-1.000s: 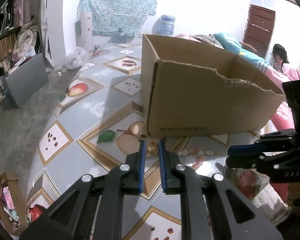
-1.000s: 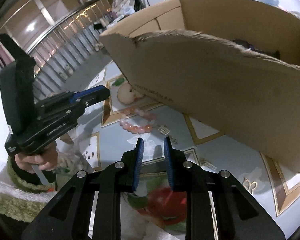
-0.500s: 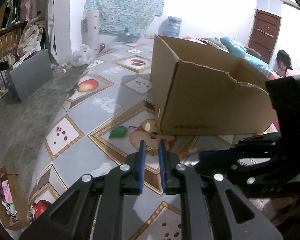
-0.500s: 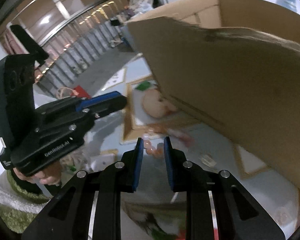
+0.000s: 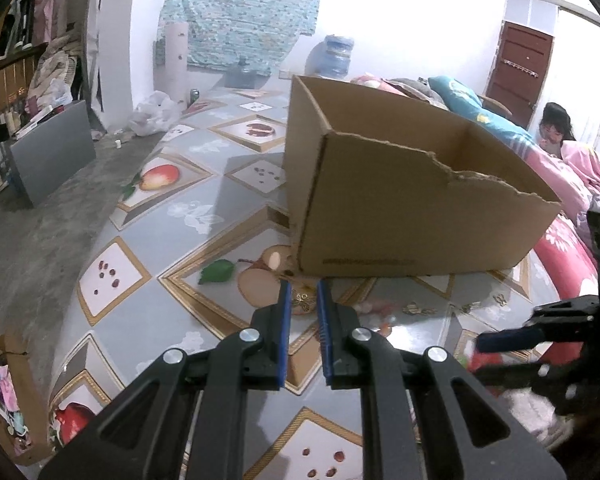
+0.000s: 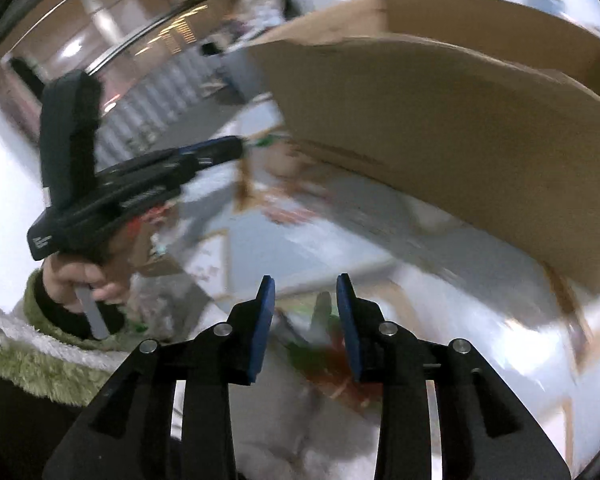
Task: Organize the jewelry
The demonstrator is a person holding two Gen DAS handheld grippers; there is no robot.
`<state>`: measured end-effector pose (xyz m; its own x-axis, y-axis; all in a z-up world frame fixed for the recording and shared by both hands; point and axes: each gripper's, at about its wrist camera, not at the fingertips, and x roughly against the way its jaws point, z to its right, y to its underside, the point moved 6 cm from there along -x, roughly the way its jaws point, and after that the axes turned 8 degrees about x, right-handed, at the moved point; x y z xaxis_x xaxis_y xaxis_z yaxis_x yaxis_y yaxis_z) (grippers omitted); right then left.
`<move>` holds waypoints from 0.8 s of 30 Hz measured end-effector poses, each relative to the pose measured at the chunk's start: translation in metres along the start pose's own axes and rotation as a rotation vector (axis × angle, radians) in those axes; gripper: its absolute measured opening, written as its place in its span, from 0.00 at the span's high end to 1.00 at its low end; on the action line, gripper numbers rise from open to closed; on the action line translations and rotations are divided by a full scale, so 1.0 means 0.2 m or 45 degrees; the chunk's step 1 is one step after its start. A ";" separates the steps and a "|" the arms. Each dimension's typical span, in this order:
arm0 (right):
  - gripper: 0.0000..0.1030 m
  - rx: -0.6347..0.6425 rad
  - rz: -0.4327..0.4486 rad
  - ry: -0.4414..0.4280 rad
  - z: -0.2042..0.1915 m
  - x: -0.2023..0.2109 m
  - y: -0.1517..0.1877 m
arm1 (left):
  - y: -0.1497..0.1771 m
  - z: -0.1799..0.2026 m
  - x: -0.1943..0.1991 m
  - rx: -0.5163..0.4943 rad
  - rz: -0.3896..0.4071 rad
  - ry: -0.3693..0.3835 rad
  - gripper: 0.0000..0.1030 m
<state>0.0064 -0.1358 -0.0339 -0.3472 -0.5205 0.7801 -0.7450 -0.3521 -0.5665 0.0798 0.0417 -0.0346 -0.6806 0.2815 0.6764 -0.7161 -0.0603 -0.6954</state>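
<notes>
Near the box (image 5: 404,208), small gold pieces (image 5: 420,310) lie on the floor, right of the left gripper (image 5: 301,308), whose narrow jaws hold nothing. The right gripper (image 6: 305,308), empty, is opening; it should be steadied before descent. Jewelry is sharp only in the left view; the holding hand (image 6: 82,280) appears only in the blurred right view.

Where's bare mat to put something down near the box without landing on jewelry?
Free: the grey mat left of the cardboard box, between the printed peach and the seed tile. Crowded: the strip along the box's front wall, where small gold pieces and pink beads lie, with the right tongs coming in, opening, nothing between them.
</notes>
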 end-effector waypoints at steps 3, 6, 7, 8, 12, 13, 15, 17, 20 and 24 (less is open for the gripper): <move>0.70 -0.100 0.021 0.115 0.15 0.11 0.06 | 0.01 0.03 0.00 -0.004 -0.009 0.014 0.88; 0.69 -0.127 0.045 0.238 0.27 0.18 0.09 | 0.02 0.08 0.00 -0.016 -0.020 0.035 0.88; 0.69 -0.112 0.048 0.283 0.30 0.20 0.09 | 0.02 0.10 0.00 -0.020 -0.025 0.043 0.88; 0.69 -0.097 0.049 0.310 0.31 0.21 0.09 | 0.03 0.13 -0.01 -0.024 -0.034 0.056 0.88; 0.70 0.056 0.040 0.382 0.36 0.22 0.09 | 0.06 0.21 -0.02 -0.044 -0.067 0.093 0.88; 0.70 0.093 0.030 0.378 0.37 0.21 0.10 | 0.06 0.23 -0.02 -0.053 -0.072 0.097 0.88; 0.70 0.180 -0.007 0.360 0.38 0.18 0.09 | 0.08 0.27 -0.03 -0.067 -0.084 0.104 0.88; 0.70 0.249 -0.030 0.330 0.41 0.17 0.10 | 0.09 0.30 -0.04 -0.080 -0.095 0.105 0.88; 0.70 0.339 -0.058 0.266 0.44 0.16 0.09 | 0.10 0.34 -0.05 -0.090 -0.105 0.101 0.88; 0.71 0.432 -0.096 0.186 0.46 0.16 0.08 | 0.10 0.38 -0.06 -0.102 -0.115 0.096 0.88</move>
<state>0.0358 -0.2299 -0.0413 -0.3942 -0.3753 0.8389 -0.5491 -0.6357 -0.5425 0.0614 -0.0358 -0.0386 -0.5983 0.3538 0.7189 -0.7570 0.0446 -0.6519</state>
